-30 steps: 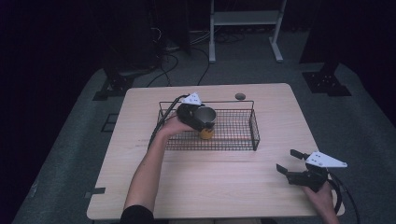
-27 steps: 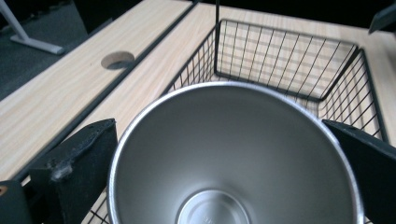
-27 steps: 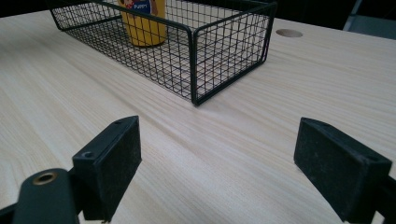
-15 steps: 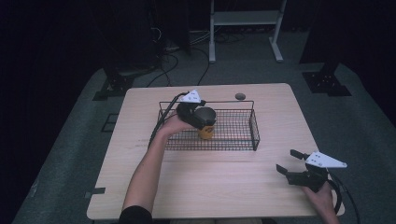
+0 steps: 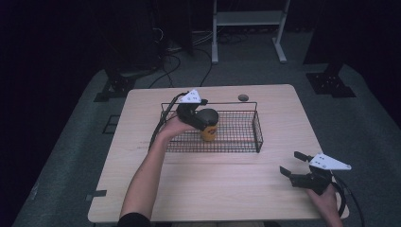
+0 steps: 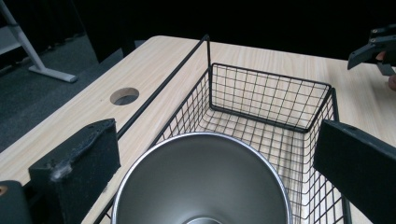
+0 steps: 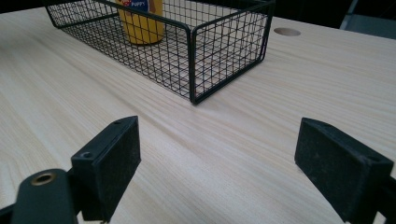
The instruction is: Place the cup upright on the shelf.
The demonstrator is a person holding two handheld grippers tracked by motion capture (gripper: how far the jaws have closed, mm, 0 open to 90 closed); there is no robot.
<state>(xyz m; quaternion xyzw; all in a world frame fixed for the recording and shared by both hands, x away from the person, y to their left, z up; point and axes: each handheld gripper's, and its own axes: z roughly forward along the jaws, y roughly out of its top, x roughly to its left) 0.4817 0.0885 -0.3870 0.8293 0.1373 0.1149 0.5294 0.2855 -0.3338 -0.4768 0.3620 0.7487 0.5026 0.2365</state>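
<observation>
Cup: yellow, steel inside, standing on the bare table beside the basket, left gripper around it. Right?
Not beside it. The cup stands inside the wire basket, as the high view and the right gripper view show. The rest holds: yellow outside, steel inside, with the left gripper around it.

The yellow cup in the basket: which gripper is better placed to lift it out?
Left, probably. The left gripper sits at the yellow cup, jaws on both sides of its rim. The right gripper is open above bare table, far from the wire basket.

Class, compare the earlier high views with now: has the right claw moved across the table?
No. The right claw sits at the same spot near the table's front right corner.
</observation>
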